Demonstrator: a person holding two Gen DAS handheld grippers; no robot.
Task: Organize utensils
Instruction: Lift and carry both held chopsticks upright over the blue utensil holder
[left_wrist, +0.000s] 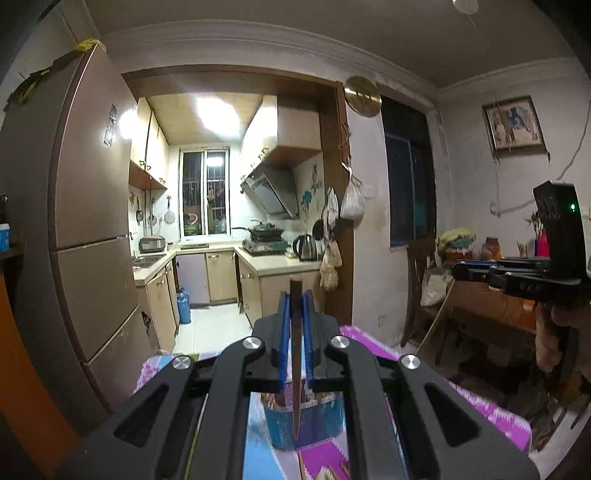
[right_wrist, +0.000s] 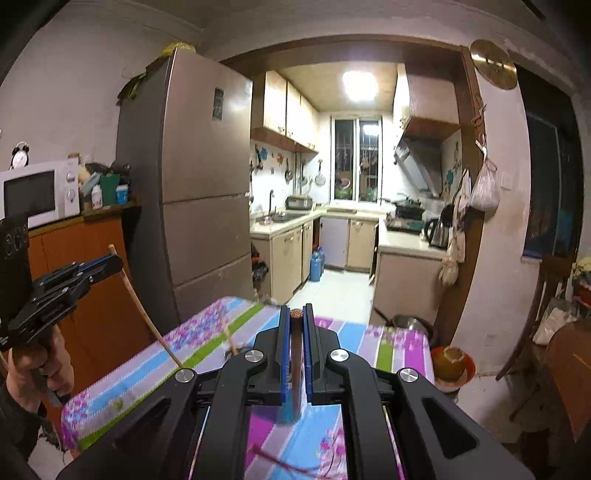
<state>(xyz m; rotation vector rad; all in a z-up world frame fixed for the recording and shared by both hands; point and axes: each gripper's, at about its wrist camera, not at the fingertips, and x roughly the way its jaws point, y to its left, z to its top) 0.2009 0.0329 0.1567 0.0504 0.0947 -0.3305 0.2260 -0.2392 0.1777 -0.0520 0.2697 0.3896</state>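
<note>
Both grippers up in the air over the surface (right_wrist: 192, 343) w/ the striped floral cloth, facing the kitchen doorway. Left gripper (left_wrist: 296, 295) is clenched on a thin brown chopstick (left_wrist: 295, 354), stick running upright btwn the blue pads (left_wrist: 283, 332), lower end hanging down in front of a blue container (left_wrist: 325, 417) on the cloth. From the right wrist view the same stick shows as a long pale rod slanting down from the left gripper toward the cloth. Right gripper (right_wrist: 295, 314) also clamped tight, grasping a second brown chopstick (right_wrist: 295, 354); its patterned round tip pokes just above the pads, rest drops below. A hand (right_wrist: 40, 365) grips the left handle. Fridge (right_wrist: 199, 177) stands left of the doorway, microwave (right_wrist: 37, 192) on an orange cabinet further left. Another loose stick (right_wrist: 229, 336) over the cloth, too blurred to tell more.
</note>
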